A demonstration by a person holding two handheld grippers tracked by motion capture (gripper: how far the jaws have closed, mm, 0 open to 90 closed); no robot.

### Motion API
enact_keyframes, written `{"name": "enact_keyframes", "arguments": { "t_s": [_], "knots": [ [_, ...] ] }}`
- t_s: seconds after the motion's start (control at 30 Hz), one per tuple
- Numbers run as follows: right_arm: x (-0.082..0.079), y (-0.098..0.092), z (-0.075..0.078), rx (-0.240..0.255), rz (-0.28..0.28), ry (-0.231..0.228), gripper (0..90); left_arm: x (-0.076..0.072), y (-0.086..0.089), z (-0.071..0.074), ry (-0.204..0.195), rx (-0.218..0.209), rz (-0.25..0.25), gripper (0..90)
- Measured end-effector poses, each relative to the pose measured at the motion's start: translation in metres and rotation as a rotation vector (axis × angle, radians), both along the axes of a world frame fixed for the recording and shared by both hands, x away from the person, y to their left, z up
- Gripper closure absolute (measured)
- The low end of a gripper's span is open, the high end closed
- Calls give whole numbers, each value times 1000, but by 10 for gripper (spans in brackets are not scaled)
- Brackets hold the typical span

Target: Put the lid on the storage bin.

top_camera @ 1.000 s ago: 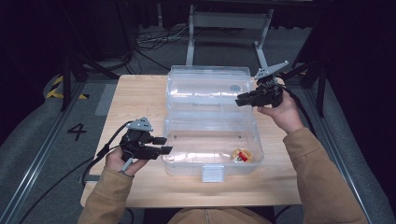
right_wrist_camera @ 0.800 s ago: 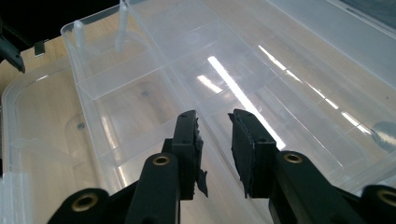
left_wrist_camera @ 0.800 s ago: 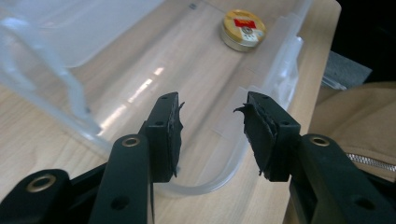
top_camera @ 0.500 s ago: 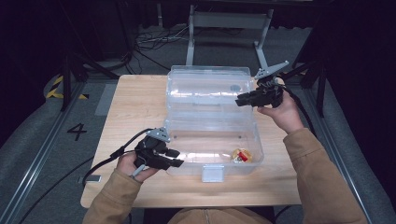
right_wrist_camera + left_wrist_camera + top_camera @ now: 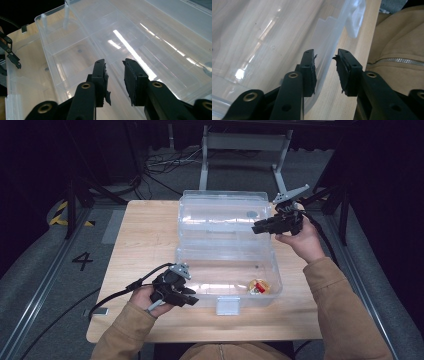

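Note:
A clear plastic box (image 5: 181,254) lies open on the wooden table (image 5: 145,235), its lid (image 5: 220,212) folded back. My left gripper (image 5: 192,300) is at the box's front left corner. In the left gripper view its jaws (image 5: 325,58) straddle the clear front wall (image 5: 329,47). They have just been closing, and a gap still shows beside the outer pad. My right gripper (image 5: 256,228) hovers at the lid's right end. Its jaws (image 5: 113,65) stand apart over the ridge where lid and base meet, gripping nothing. A small red and yellow item (image 5: 258,286) lies in the front right compartment.
The box's white latch (image 5: 227,306) hangs over its front wall, near the table's front edge. A cable (image 5: 120,292) trails left from the left gripper. A metal frame (image 5: 240,142) and floor cables lie beyond the table. The left gripper's linkage (image 5: 10,50) shows far off in the right gripper view.
The left gripper has moved right and down, from beside the box to its front left corner, and its jaws have narrowed around the wall. The right gripper has stayed put.

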State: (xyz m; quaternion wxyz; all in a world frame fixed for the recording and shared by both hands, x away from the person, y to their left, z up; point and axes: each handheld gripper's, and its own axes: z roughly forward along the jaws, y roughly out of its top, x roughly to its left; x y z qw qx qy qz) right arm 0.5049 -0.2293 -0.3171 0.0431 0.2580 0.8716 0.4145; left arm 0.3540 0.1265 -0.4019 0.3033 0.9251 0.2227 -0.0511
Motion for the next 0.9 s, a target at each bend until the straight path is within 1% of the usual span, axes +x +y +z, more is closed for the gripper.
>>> {"name": "enact_keyframes", "arguments": {
  "t_s": [0.13,0.2,0.23,0.37,0.43,0.47,0.5,0.9],
  "knots": [
    [-1,0,0,-2,-1,-1,710,1,-3,-5,-5,37,15,728],
    [-1,0,0,-2,0,-2,710,1,-4,-6,-5,43,16,729],
    [-1,0,0,-2,1,-2,711,1,-5,-7,-4,54,15,729],
    [-3,0,1,-3,-3,0,712,2,-5,-10,9,46,26,731],
    [-3,0,1,-5,-1,-2,714,1,-7,-11,4,57,29,733],
    [-3,0,1,-4,-2,-2,715,1,-8,-11,-6,74,17,736],
    [-4,0,1,-4,0,0,717,0,-8,-11,-20,81,14,740],
    [-14,0,5,-8,15,-8,734,-1,-8,-12,-38,74,12,744]
  ]
}}
